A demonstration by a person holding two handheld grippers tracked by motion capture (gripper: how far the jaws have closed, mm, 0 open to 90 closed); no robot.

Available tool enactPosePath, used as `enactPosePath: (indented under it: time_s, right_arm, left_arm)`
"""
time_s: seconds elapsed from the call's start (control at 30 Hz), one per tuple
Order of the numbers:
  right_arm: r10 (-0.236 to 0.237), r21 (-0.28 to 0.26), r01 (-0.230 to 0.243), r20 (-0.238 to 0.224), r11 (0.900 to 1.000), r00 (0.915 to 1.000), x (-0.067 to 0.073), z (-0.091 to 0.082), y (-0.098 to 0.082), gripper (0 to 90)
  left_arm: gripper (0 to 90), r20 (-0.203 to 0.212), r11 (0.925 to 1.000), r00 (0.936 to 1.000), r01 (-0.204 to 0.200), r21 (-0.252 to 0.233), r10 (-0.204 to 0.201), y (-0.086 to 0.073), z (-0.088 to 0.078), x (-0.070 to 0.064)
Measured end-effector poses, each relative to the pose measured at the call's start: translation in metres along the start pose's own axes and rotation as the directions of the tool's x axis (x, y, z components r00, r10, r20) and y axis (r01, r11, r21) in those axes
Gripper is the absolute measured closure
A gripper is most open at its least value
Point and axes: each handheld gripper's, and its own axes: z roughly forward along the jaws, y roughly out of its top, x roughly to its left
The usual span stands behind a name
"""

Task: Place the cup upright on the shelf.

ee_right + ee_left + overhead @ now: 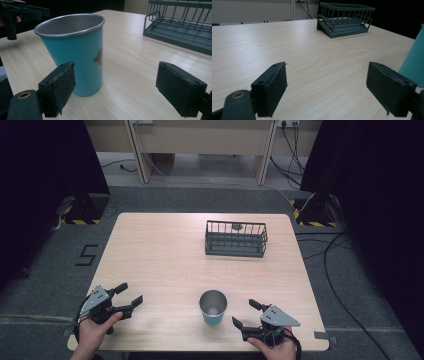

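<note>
A teal metal cup [213, 307] stands upright near the table's front edge, between the two grippers. In the right gripper view the cup [75, 52] is close, left of centre, with a small picture on its side. My right gripper [246, 314] is open just right of the cup, jaws wide apart, nothing between them [116, 87]. At the front left corner my left gripper [129, 294] is held open too [327, 90], and the cup's teal side [413, 62] shows at that view's right edge. A dark wire basket [235, 239] stands at the back right of the table.
The pale wooden table [160, 255] has bare room across its left and middle. A small dark object [236, 226] lies inside the basket at its far side. Cables [340, 270] run over the grey floor to the right.
</note>
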Motion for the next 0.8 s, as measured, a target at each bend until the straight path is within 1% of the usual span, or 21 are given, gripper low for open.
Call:
enactPosePath:
  time_s: [0.13,0.17,0.27,0.3,0.57,0.8]
  right_arm:
    - [-0.006,0.003,0.006,-0.016,1.000,0.9999,0.003,0.003,0.001,16.7]
    - [-0.010,0.007,0.010,-0.029,1.000,0.9995,0.005,0.005,0.001,16.7]
    - [-0.018,0.012,0.018,-0.049,1.000,0.9986,0.008,0.010,0.003,16.7]
    - [-0.018,0.012,0.018,-0.049,1.000,0.9986,0.008,0.010,0.003,16.7]
    - [-0.041,0.019,0.043,-0.112,0.999,0.9929,0.017,0.025,0.008,16.5]
    - [-0.054,0.021,0.057,-0.127,0.998,0.9905,0.020,0.032,0.010,16.0]
  left_arm:
    - [16.3,0.000,1.0000,1.0000,0.000,0.000,0.000,0.000,0.000,0.000]
    - [16.3,-0.001,1.0000,1.0000,0.001,-0.001,-0.001,0.000,0.000,0.000]
    - [16.3,0.000,1.0000,1.0000,0.001,0.000,-0.001,0.000,0.000,0.000]
    - [16.3,0.000,1.0000,1.0000,0.002,0.000,-0.002,0.000,0.000,0.000]
    - [16.3,0.000,1.0000,1.0000,0.003,-0.001,-0.003,0.000,0.000,0.000]
    - [16.3,0.001,1.0000,1.0000,0.003,-0.001,-0.003,0.000,0.000,0.000]
